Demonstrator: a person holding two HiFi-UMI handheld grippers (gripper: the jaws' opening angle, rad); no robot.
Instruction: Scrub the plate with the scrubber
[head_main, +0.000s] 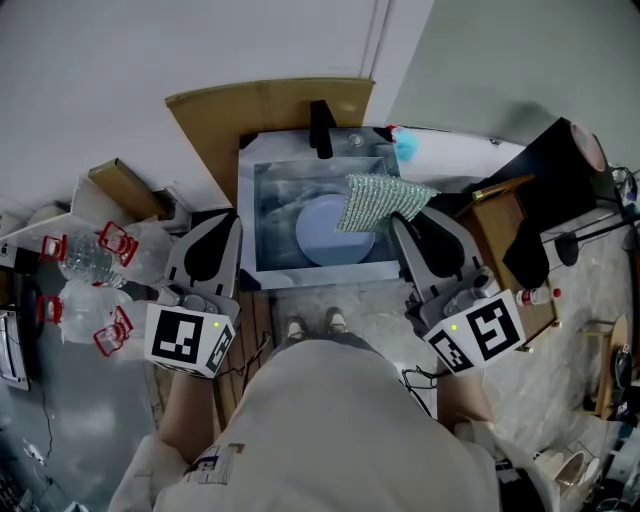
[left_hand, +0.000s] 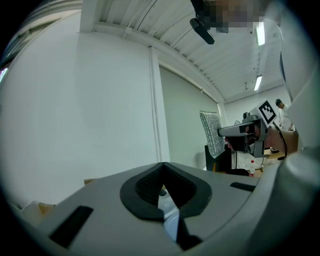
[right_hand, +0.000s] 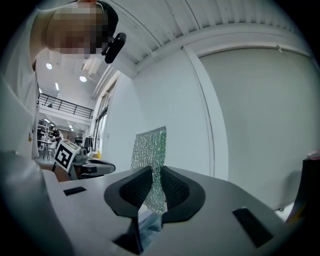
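Jaws of the right gripper (right_hand: 154, 171) are clamped on one edge of the silvery, sparkly mesh scrubber cloth (right_hand: 150, 150), w/ most of the sheet standing free past the tips. Jaws of the left gripper (left_hand: 162, 172) are pressed together w/ nothing btwn them. In the head view the scrubber hangs over the right part of the round pale-blue plate (head_main: 318, 238), which lies flat in the rectangular metal sink basin (head_main: 320, 272); can't tell if cloth and plate touch. Main risks: the grip is on a thin strip of floppy mesh, so a hard drag could pull it out or fold it, leaving the jaw tips to scrape the plate instead. Also nothing pins the plate, since the left gripper sits by the sink's left rim, apart from it, so the plate will prob. slide or spin under pressure. Round about: a black faucet (head_main: 320, 130) at the far rim could snag the cloth on long strokes, and the basin walls limit reach. A brown cardboard sheet (head_main: 225, 120) stands behind the sink, and clear plastic bottles w/ red handles (head_main: 92, 258) sit well to the left, out of the way.
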